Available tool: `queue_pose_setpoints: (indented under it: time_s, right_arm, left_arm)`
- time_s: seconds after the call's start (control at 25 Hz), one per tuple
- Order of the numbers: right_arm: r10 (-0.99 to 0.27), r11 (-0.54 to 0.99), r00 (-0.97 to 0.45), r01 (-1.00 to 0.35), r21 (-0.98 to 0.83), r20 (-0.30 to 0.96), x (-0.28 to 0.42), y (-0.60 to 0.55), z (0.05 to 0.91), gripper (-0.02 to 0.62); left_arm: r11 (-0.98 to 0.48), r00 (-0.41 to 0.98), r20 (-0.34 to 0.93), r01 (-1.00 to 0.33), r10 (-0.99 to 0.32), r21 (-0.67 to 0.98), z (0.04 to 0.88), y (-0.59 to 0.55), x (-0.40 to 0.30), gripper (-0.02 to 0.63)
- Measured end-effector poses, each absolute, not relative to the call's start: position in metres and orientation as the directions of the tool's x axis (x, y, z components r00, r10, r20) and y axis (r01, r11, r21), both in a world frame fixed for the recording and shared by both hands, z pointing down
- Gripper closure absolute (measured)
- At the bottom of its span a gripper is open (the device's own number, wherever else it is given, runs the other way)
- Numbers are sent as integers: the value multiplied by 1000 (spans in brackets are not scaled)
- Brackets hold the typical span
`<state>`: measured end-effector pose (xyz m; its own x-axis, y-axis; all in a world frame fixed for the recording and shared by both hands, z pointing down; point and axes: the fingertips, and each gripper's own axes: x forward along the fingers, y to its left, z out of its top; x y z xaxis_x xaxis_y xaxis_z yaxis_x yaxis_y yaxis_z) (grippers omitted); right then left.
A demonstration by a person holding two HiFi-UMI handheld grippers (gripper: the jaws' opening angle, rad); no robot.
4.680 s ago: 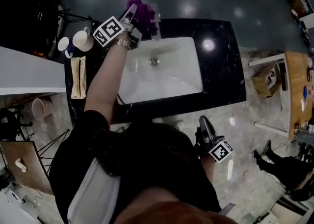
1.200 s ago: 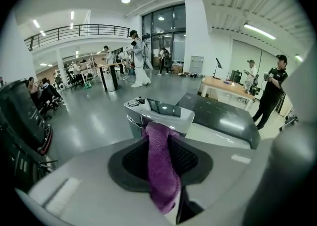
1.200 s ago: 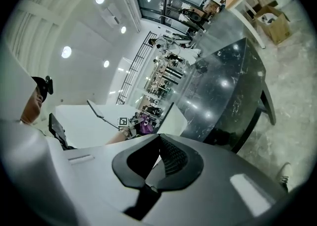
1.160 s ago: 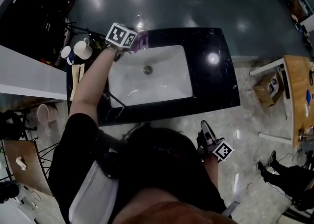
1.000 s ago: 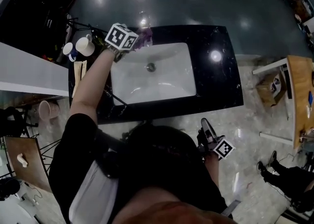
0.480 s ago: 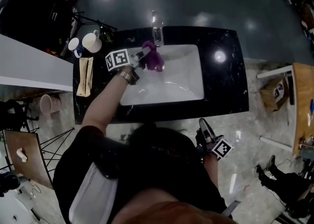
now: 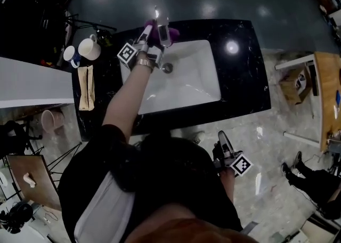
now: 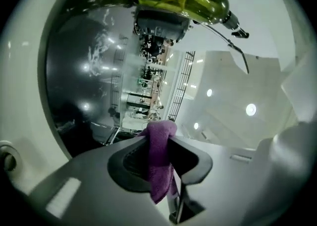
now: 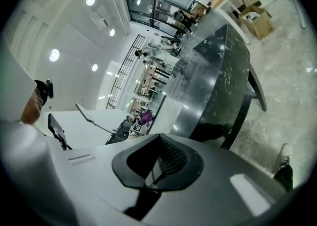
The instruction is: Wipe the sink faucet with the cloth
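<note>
The cloth [image 8: 159, 170] is a soft purple fabric with a fuzzy, matt surface. The faucet [image 7: 163, 27] is bright polished metal. The sink [image 7: 186, 84] looks like white glazed ceramic, smooth and glossy. The counter [image 7: 245, 71] around it is black polished stone with thin pale veins, and it mirrors a lamp. The shells of the left gripper [image 8: 159, 130] and the right gripper [image 9: 159, 141] are matt grey plastic, and the pads [image 9: 171, 158] are black and ribbed. The floor [image 7: 266, 140] is pale, glossy tile with a marble pattern.
</note>
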<state>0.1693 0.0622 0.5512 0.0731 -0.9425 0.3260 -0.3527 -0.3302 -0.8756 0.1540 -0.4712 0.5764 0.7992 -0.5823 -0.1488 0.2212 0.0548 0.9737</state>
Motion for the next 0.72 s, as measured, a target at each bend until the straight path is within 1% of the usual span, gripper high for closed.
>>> queue_pose_setpoints:
  time_s: [0.12, 0.24, 0.4, 0.52, 0.72]
  right_arm:
    - [-941, -336, 85, -350, -874, 327, 163, 62, 550, 584]
    - [-943, -329, 85, -360, -873, 321, 158, 57, 548, 584]
    - [-951, -303, 62, -382, -873, 303, 150, 49, 540, 584]
    - [-957, -271, 24, -431, -860, 289, 150, 45, 530, 584]
    - [-962, -190, -77, -497, -847, 261, 145, 48, 518, 584]
  left_arm:
    - [79, 782, -230, 335, -580, 939, 563, -464, 153, 509]
    - [77, 796, -292, 389, -531, 918, 556, -455, 151, 510]
    - [72, 823, -339, 414, -456, 907, 549, -436, 137, 509]
    - [51, 831, -376, 432, -410, 900, 535, -414, 118, 510]
    - [-57, 857, -419, 422, -302, 905, 498, -352, 78, 509]
